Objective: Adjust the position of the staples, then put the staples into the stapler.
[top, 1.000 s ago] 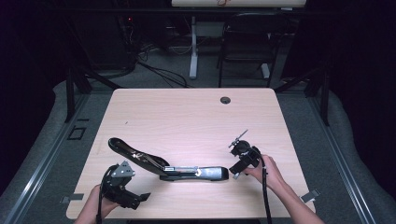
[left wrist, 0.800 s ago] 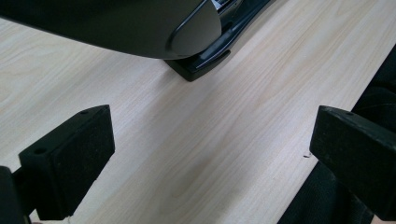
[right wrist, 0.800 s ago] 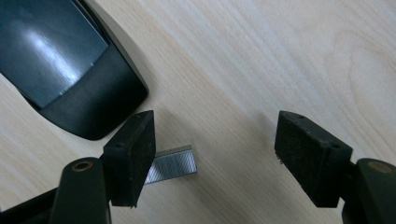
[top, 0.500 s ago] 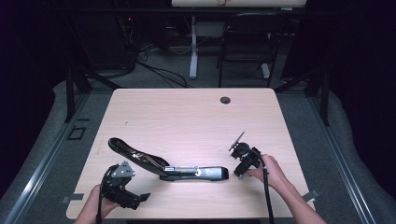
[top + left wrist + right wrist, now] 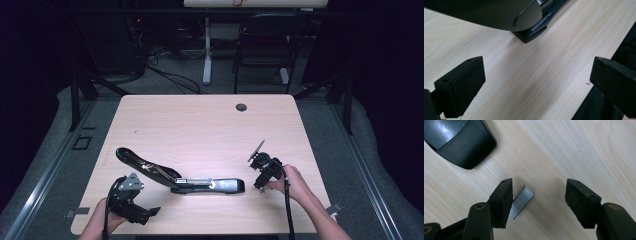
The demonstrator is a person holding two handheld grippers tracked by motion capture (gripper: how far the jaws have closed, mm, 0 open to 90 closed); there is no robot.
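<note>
A black stapler (image 5: 210, 185) lies at the table's front, swung open, with its top arm (image 5: 145, 165) raised toward the left. In the right gripper view its rounded end (image 5: 461, 142) sits at the upper left. A short silver strip of staples (image 5: 522, 201) lies flat on the wood between the jaws of my right gripper (image 5: 539, 197). Those jaws have just been closing. The left pad is right against the strip and the right pad stands well clear. My left gripper (image 5: 536, 82) is open on bare table, just below the stapler's arm (image 5: 499, 12).
The light wooden table (image 5: 200, 125) has a cable hole (image 5: 241, 107) near its far edge. Both hands rest near the front edge (image 5: 200, 232). A chair (image 5: 262, 50) and desk legs stand in the dark beyond the table.
</note>
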